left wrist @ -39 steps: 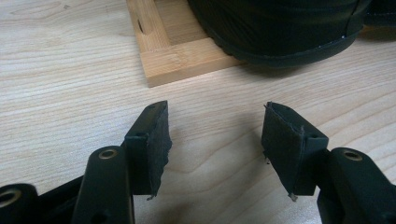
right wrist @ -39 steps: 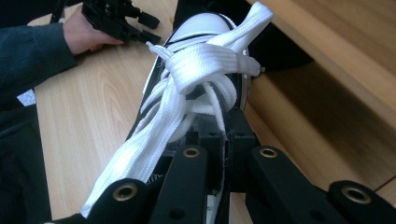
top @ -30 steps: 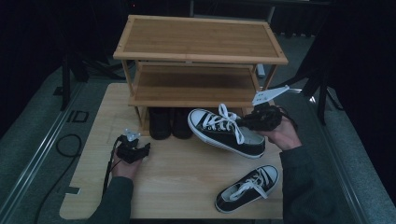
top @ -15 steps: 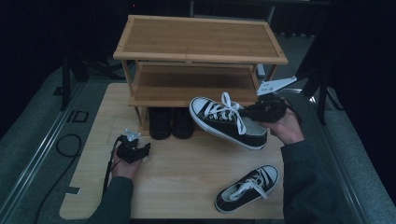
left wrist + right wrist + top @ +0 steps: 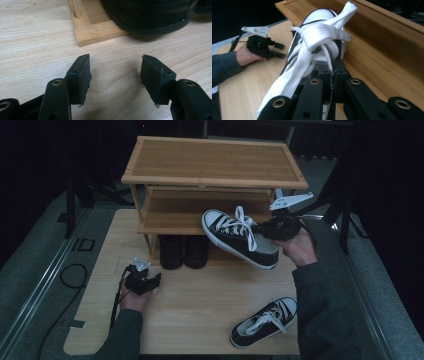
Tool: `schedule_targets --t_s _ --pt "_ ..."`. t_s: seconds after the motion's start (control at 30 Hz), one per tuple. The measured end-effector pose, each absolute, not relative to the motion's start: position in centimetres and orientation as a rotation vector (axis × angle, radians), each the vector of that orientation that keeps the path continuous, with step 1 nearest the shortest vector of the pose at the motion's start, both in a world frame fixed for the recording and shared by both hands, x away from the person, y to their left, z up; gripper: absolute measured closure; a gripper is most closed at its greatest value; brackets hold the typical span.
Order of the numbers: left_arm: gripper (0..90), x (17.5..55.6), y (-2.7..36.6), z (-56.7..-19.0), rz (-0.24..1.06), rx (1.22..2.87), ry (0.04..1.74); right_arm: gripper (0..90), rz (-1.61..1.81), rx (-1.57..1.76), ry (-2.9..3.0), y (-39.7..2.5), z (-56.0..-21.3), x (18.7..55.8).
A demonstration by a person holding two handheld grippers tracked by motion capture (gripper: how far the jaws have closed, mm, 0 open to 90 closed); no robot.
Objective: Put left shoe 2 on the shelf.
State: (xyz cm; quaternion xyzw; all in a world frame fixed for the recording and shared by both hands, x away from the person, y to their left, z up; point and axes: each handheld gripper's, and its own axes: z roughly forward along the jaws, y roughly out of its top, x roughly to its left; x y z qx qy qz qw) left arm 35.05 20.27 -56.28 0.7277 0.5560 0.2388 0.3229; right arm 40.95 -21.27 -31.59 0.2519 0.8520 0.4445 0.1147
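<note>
The bamboo shoe rack hides most of the dark shoes on its bottom tier. Bare table lies open in front. The lifted sneaker hangs at the middle shelf's edge, its heel hidden by the right gripper, clamped on it. The left gripper rests low, jaws wide apart, empty.
</note>
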Motion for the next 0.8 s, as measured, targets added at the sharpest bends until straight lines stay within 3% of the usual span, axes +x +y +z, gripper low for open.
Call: schedule_targets --t_s 0.8 --pt "41.5 35.1 20.3 -56.3 0.625 1.911 1.457 88.1 1.246 0.904 2.352 -19.4 -32.4 42.8"
